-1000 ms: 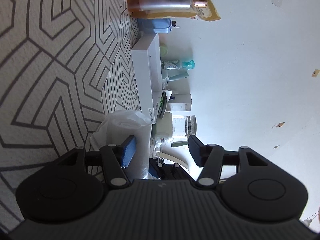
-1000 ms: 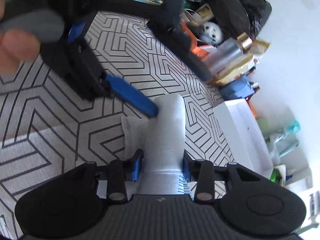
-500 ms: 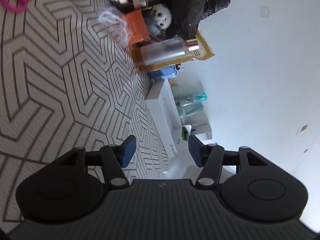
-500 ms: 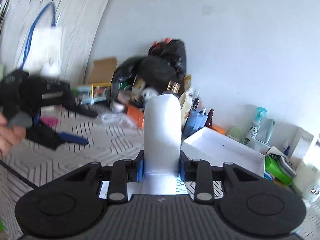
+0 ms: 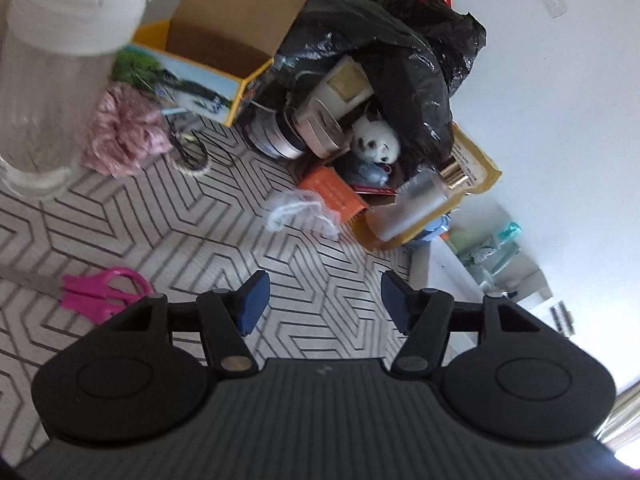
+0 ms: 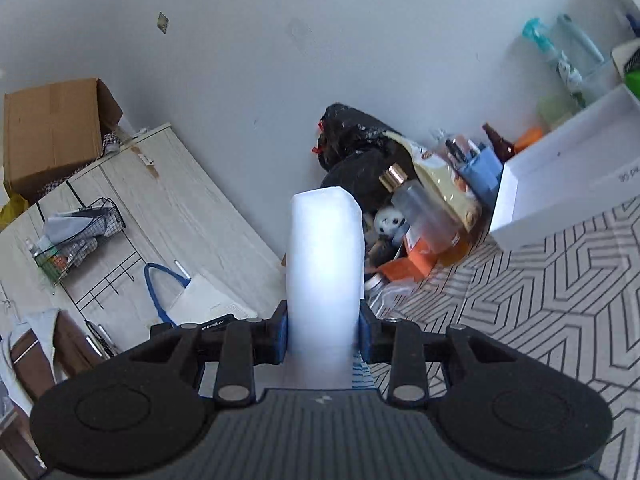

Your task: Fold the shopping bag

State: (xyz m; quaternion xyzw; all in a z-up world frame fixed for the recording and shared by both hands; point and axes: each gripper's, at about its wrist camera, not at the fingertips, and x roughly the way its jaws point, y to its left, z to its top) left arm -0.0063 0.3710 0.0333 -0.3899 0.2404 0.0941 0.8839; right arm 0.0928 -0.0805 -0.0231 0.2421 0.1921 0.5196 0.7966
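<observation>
My right gripper [image 6: 323,334] pinches the folded white shopping bag [image 6: 325,264] upright between its 2 pads (held off the table). My left gripper [image 5: 320,300] is spread, empty; beyond it, pink scissors [image 5: 102,292], then a black trash bag [image 5: 384,52].

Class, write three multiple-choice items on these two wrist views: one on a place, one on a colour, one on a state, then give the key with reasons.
1. The toy panda lies:
A. beside the black bag
B. inside the white box
C. on the scissors

2. The scissors have handles of:
A. green
B. pink
C. yellow

3. The right tongs are:
A. open and empty
B. shut on a bottle
C. shut on the folded bag

Key: A, the panda rests at the black bag's edge; B, pink handles show; C, both pads press the white bundle.
</observation>
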